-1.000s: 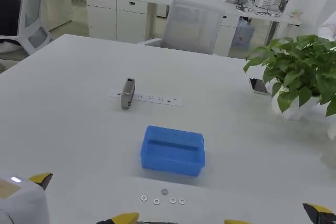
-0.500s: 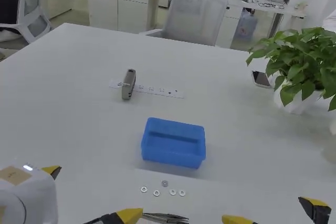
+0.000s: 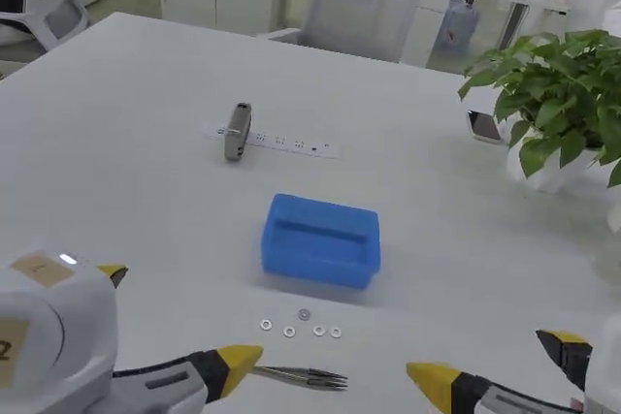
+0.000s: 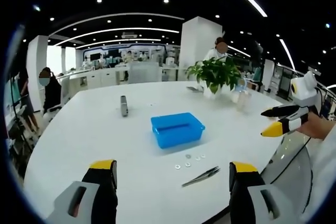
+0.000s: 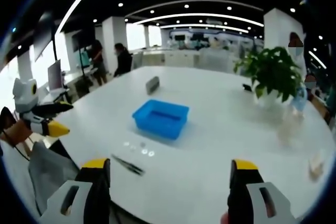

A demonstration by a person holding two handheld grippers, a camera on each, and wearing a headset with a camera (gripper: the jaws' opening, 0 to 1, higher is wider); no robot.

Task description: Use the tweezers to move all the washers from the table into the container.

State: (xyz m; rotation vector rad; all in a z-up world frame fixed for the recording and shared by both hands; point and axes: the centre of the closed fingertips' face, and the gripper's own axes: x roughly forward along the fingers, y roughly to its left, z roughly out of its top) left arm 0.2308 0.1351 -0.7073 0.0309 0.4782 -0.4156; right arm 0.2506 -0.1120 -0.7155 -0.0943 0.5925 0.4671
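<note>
A blue container [image 3: 320,241] stands mid-table, also seen in the left gripper view [image 4: 177,128] and the right gripper view [image 5: 160,117]. Several small washers [image 3: 301,325] lie on the table just in front of it [image 4: 190,160] [image 5: 139,148]. Metal tweezers [image 3: 301,376] lie flat nearer me, loose on the table [image 4: 202,176] [image 5: 128,165]. My left gripper [image 3: 175,317] hovers open at the lower left, its tip beside the tweezers' handle end. At the lower right my right gripper [image 3: 493,361] is open too. Nothing sits between either pair of jaws [image 4: 172,167] [image 5: 169,164].
Behind the container lies a white power strip [image 3: 281,143] with a grey adapter [image 3: 237,131] on it. A potted plant [image 3: 563,94] and a phone [image 3: 482,127] sit at the right. A chair [image 3: 364,2] stands at the far edge.
The head camera has tilted down, so the tweezers come into view. Both grippers have risen further into the picture. The container and washers have not moved on the table.
</note>
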